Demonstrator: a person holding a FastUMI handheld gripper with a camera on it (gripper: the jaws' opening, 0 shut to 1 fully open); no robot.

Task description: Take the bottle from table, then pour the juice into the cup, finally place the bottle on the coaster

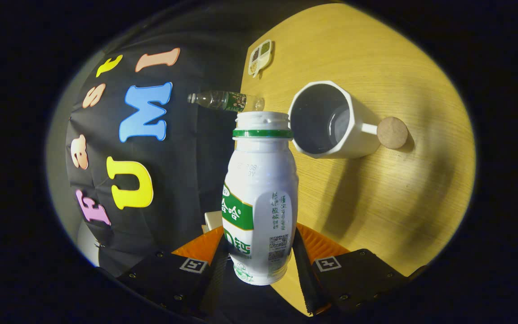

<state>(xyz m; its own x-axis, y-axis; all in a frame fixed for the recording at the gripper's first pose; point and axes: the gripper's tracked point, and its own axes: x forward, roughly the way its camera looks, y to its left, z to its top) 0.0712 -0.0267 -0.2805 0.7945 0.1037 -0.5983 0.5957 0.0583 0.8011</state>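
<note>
Claw [259, 258] clenched on bottle [261, 198], both fingers pressing its lower body. Bottle uncapped, mouth just beside cup [326, 121] rim. Coaster [392, 132] beyond cup, above table [398, 202].

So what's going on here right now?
The gripper is shut on the bottle, with both jaws pressing its lower body. The view is rolled, so the bottle is tipped sideways over the table, its open mouth right beside the rim of the white cup. No juice is visibly flowing. The round coaster lies just past the cup's handle, bare. A small water bottle and a divided dish sit farther back.
</note>
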